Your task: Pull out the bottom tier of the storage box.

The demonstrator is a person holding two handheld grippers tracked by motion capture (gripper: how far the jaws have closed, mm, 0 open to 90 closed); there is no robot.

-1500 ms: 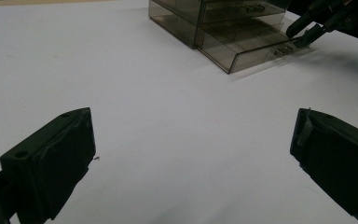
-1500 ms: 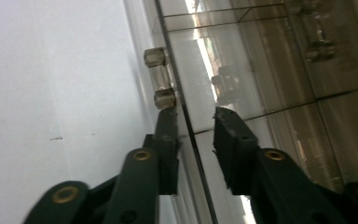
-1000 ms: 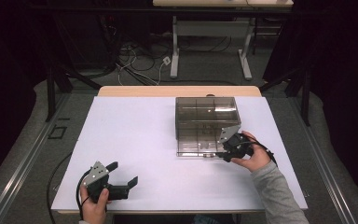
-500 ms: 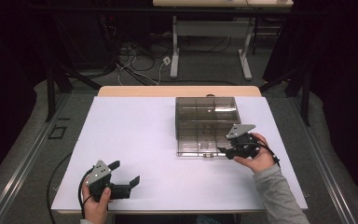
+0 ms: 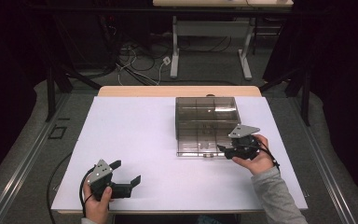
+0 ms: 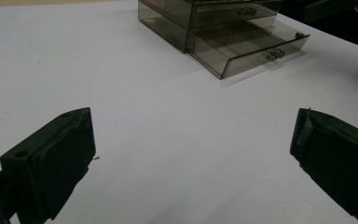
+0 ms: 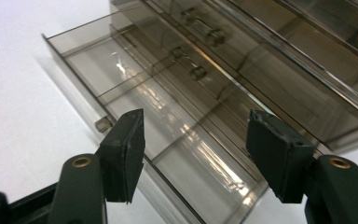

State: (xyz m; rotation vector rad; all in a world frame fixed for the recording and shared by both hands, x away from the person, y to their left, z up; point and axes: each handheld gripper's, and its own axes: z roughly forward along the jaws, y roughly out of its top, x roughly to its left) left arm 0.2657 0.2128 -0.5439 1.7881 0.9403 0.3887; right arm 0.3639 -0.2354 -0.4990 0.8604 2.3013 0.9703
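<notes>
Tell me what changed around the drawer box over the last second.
The right gripper has backed a little off the front of the clear drawer box toward the person, and its jaws have just been opening; nothing is between them. The bottom drawer stands pulled out. The left gripper, open, and the box stayed where they were on the white table.

dark room, grey floor (image 5: pixel 23 154), tangled cables (image 5: pixel 135 60), white-legged desk (image 5: pixel 209 51) beyond the white table (image 5: pixel 135 135)
</notes>
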